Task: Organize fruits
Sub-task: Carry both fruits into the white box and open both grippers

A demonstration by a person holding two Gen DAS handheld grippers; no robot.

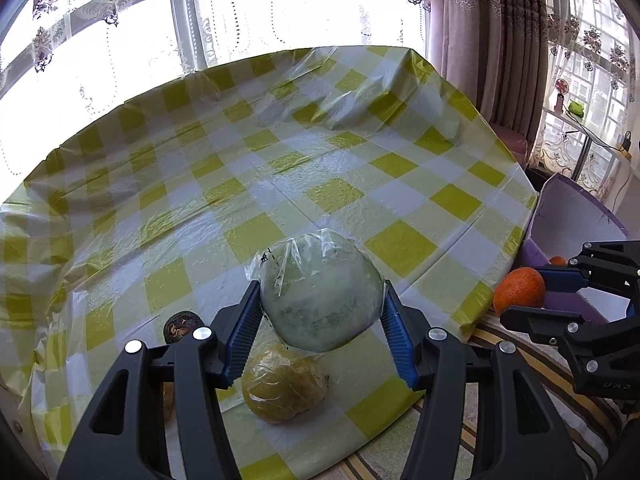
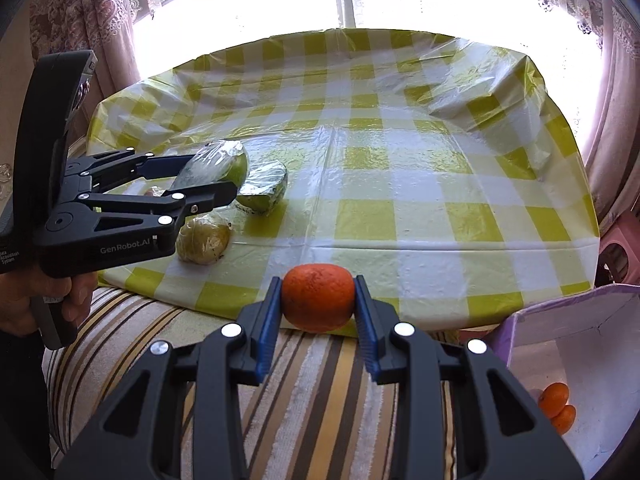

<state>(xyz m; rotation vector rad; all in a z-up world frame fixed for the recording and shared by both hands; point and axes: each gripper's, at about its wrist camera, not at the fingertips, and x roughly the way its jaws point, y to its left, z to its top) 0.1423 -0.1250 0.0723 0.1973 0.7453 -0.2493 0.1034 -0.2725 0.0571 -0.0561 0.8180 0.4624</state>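
The left tool is clamped on a pale green wrapped fruit, its blue pads pressing the plastic film on both sides and holding it clear above the worktop, which wears a yellow-checked plastic cover. The right tool is clamped on an orange, held out over a striped cushion just off the worktop's near edge. To the right, beside the worktop, stands a purple box with white inner walls and two oranges already lying in it, so the held orange is likely bound there. On the worktop near its left front edge lie a cut green fruit in film, a yellowish wrapped fruit and a small dark fruit. The largest risk, as I judge it, sits with the wrapped fruit: the pads bear on loose, slick film over a round body, so it could slide out during a swing or tilt and drop onto the pieces below. The orange is gripped near its widest part and looks more secure, but a release short of the box wall would send it rolling off the cushion. The two tools also travel near each other and could clash.
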